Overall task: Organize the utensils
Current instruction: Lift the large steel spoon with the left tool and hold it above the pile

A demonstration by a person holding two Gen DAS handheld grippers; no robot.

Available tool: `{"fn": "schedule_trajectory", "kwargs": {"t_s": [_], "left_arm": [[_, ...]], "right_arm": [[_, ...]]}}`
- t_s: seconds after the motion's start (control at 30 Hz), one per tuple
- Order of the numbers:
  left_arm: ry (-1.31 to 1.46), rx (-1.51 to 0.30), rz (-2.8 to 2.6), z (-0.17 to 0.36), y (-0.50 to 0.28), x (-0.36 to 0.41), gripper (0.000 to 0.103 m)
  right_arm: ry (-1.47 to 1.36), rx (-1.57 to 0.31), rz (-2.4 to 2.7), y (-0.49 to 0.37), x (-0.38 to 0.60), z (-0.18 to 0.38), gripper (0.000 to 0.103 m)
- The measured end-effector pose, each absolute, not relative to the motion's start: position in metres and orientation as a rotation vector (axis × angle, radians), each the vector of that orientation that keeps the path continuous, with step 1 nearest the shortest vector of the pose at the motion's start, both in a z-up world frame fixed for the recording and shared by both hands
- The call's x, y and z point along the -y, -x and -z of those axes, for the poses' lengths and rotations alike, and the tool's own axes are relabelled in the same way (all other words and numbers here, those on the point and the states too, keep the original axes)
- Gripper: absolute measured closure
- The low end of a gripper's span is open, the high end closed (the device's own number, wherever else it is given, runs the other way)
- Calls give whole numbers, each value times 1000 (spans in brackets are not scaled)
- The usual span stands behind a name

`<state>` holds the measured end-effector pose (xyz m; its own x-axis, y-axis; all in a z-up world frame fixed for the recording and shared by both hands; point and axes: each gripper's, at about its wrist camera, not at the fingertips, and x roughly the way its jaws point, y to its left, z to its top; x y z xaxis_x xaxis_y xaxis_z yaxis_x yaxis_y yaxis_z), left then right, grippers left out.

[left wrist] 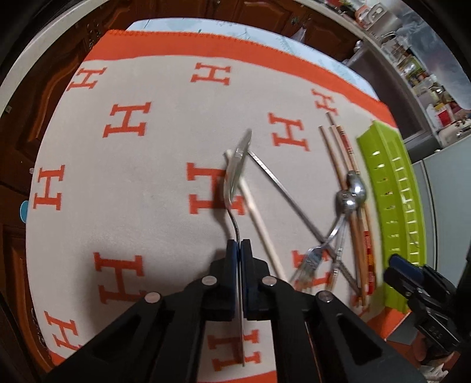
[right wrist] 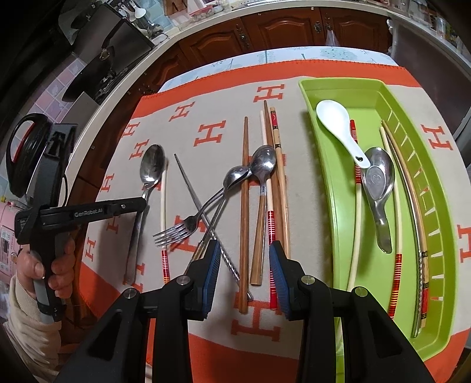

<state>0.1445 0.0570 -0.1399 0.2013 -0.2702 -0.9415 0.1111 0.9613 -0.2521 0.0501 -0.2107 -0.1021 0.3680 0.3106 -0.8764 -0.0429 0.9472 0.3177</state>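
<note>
My left gripper (left wrist: 239, 246) is shut on the handle of a steel spoon (left wrist: 237, 165), held edge-on just above the cloth; it also shows in the right wrist view (right wrist: 151, 168), with the left gripper (right wrist: 138, 206) around its handle. My right gripper (right wrist: 244, 259) is open and empty above loose chopsticks (right wrist: 244, 206), two small spoons (right wrist: 263, 165) and a fork (right wrist: 176, 231). The green tray (right wrist: 329, 176) at right holds a white ceramic spoon (right wrist: 338, 123), a steel soup spoon (right wrist: 378, 182) and several chopsticks.
An orange and beige H-patterned cloth (left wrist: 132, 176) covers the table. A white chopstick (left wrist: 256, 212) and a metal chopstick (left wrist: 279, 185) lie near the held spoon. Wooden cabinets (right wrist: 279, 26) stand behind. The right gripper (left wrist: 412, 274) shows beside the tray (left wrist: 391, 191) in the left wrist view.
</note>
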Motion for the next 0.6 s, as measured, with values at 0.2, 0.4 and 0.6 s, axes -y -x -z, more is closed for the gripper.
{"fn": "schedule_trajectory", "kwargs": {"t_s": [0.2,0.4,0.6], "left_arm": [[96,-1347,289,136,-133,-48,103],[86,-1346,291,139,-131,-47,103],[57,-1325,231,137,-132,-59,87]], "right_arm": [[-255,-1178,-235,-50,206,101,67],[-250,-1171,-235,-47,204,98,67],[-254,-1180,-234,-47,205,99,67]]}}
